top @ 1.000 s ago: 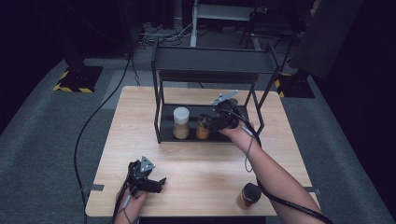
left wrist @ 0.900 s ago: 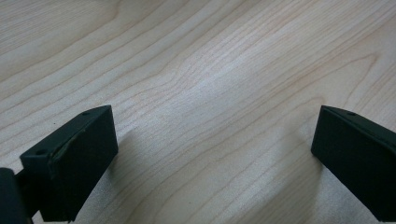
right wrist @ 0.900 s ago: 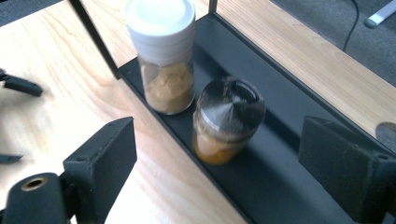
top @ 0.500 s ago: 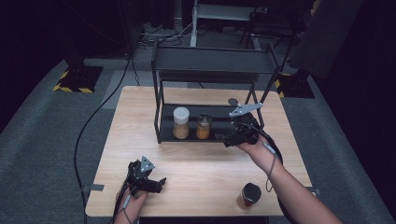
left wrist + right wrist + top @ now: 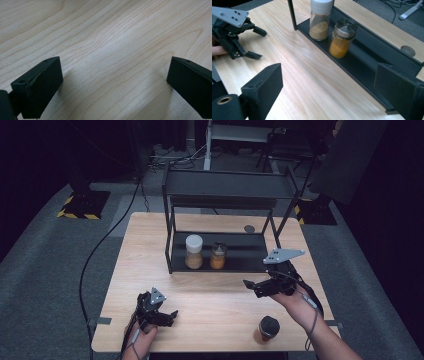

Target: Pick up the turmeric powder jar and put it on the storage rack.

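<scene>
Dark floor and cable runs surround our pale wooden table (image 5: 150,250), where a black two-tier rack (image 5: 220,252) stands at the far side. On its lower shelf, ahead of our right gripper (image 5: 252,287) and a little to its left, sit the white-capped spice jar (image 5: 194,251) and, just beside it, the metal-capped spice jar (image 5: 218,255), both upright and well apart from the claw. That right gripper hangs above the bare wood in front of the rack, its jaws spread wide after just opening, with nothing between them; the right gripper view looks past both black pads at the jars (image 5: 320,20) and the shelf edge. Behind it, near the table's front edge, stands a dark-lidded jar (image 5: 268,329), which we judge to be the next piece to shelve. To do that well, we turn the claw back toward this jar, keep the jaws wide until they straddle its body below the lid, then close squarely so it stays upright. Our left gripper (image 5: 167,316) rests low on the wood at the near left corner, jaws parted and empty, clear of the path.
</scene>
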`<state>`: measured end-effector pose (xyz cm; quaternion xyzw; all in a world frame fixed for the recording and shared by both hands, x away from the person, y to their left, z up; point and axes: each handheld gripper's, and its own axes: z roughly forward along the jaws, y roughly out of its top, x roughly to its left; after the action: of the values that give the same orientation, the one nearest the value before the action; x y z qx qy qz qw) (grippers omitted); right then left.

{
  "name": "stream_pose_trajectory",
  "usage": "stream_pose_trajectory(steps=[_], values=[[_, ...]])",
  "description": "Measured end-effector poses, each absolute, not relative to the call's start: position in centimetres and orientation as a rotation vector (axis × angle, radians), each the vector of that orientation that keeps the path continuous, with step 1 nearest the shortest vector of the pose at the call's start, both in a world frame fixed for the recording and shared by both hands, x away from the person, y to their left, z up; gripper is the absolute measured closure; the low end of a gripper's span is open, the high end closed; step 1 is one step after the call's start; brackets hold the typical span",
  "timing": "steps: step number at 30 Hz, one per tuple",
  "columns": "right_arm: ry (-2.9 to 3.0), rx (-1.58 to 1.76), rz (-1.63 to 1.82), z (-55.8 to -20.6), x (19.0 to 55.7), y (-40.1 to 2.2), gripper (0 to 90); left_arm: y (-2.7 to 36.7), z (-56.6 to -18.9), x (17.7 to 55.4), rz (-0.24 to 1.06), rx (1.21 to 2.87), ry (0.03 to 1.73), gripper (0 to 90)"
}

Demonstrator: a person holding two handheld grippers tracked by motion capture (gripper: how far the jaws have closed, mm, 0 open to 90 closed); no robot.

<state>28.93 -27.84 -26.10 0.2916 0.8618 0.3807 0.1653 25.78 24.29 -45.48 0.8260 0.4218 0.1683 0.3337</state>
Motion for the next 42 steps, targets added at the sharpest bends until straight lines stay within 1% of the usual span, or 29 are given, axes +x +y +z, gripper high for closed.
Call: stream_pose_trajectory(steps=[21, 31, 42], values=[[2.449, 0.825, 1.089, -27.7, 22.6, -29.6, 8.0, 24.3, -45.5, 25.8, 0.44, 2.156, 1.101, 0.1], [2.454, 0.851, 1.077, -29.1, 21.0, -30.3, 8.0, 24.3, -45.5, 25.8, 0.441, 2.156, 1.101, 0.1], [2.459, 0.882, 1.024, -31.6, 20.0, -30.5, 7.9, 24.3, -45.5, 25.8, 0.441, 2.157, 1.101, 0.1]])
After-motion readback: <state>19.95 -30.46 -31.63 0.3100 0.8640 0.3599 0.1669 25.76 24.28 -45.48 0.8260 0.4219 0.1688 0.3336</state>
